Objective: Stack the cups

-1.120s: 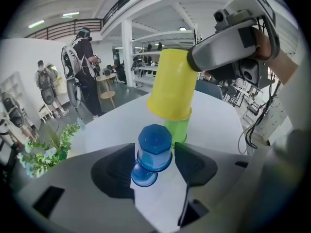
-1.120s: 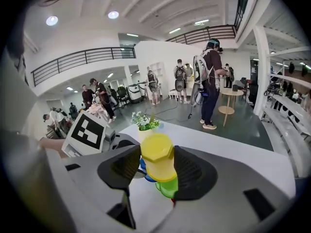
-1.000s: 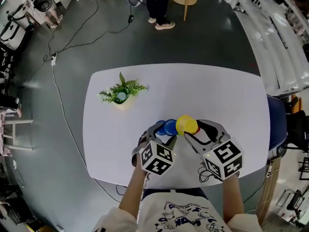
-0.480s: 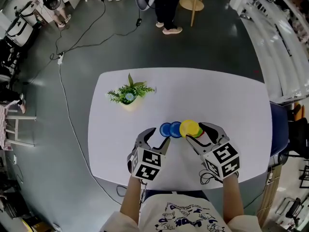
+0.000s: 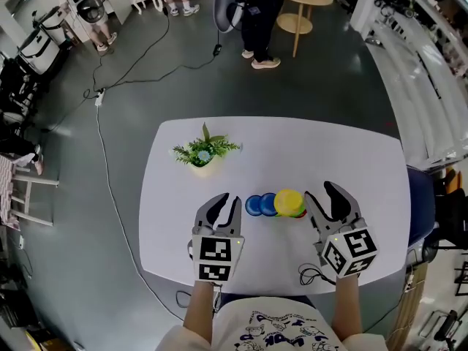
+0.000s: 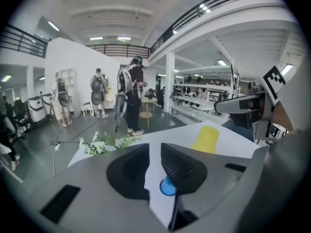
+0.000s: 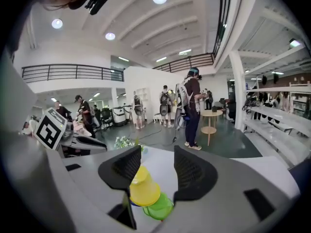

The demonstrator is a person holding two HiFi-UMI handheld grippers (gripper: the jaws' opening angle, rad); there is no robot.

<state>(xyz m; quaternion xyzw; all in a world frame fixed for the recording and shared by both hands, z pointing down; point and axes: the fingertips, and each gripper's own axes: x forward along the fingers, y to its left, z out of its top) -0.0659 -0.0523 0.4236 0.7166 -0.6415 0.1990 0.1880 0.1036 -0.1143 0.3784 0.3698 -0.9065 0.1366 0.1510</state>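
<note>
Grey hall floor surrounds a white worktop [image 5: 329,152] at frame centre, with a potted plant [image 5: 205,154] at its upper left. The left tool [image 5: 227,199], its jaws just closed to a narrow gap, grips nothing. The right tool [image 5: 320,194] stands wide open and empty. Between them sit blue cups [image 5: 262,204] and a yellow cup [image 5: 289,202] touching a green cup [image 5: 300,213].

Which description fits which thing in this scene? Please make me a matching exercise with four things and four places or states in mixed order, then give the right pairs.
Things:
1. plant
2. blue cups
3. yellow cup
4. right tool

Descriptions:
a. jaws apart, holding nothing
b. directly left of the yellow cup
c. on the far left part of the table
d. a green cup peeks out from under it

Pairs: 1-c; 2-b; 3-d; 4-a
</note>
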